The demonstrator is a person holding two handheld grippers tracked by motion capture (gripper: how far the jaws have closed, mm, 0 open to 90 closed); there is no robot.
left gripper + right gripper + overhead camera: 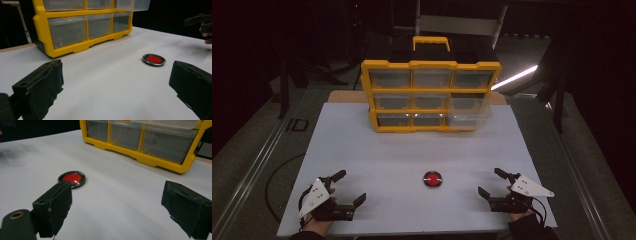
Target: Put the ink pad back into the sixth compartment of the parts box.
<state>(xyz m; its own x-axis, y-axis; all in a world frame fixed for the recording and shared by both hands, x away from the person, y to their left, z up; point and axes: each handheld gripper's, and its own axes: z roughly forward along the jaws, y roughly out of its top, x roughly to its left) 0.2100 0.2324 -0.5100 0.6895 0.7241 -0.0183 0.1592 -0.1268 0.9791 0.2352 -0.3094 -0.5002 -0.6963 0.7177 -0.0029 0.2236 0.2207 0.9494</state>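
A small round red disc with a dark rim (pixel 432 179) lies flat on the white tabletop (pixel 362 150), between the two grippers near the front edge. My left gripper (pixel 351 186) rests at the front left, open and holding nothing. In the left gripper view the disc (pixel 153 59) sits ahead and to the right of the open left gripper (pixel 116 67). My right gripper (pixel 490 181) rests at the front right, also open with nothing between its fingers. Seen along the right gripper (pixel 118 192), the disc (pixel 72 178) lies just beyond the left fingertip (pixel 60 195).
A yellow organizer with several clear drawers (pixel 430 95) stands at the back middle of the table, a handle on top. One right-hand drawer (pixel 469 112) is pulled out toward me. Dark floor and metal rails surround the table.
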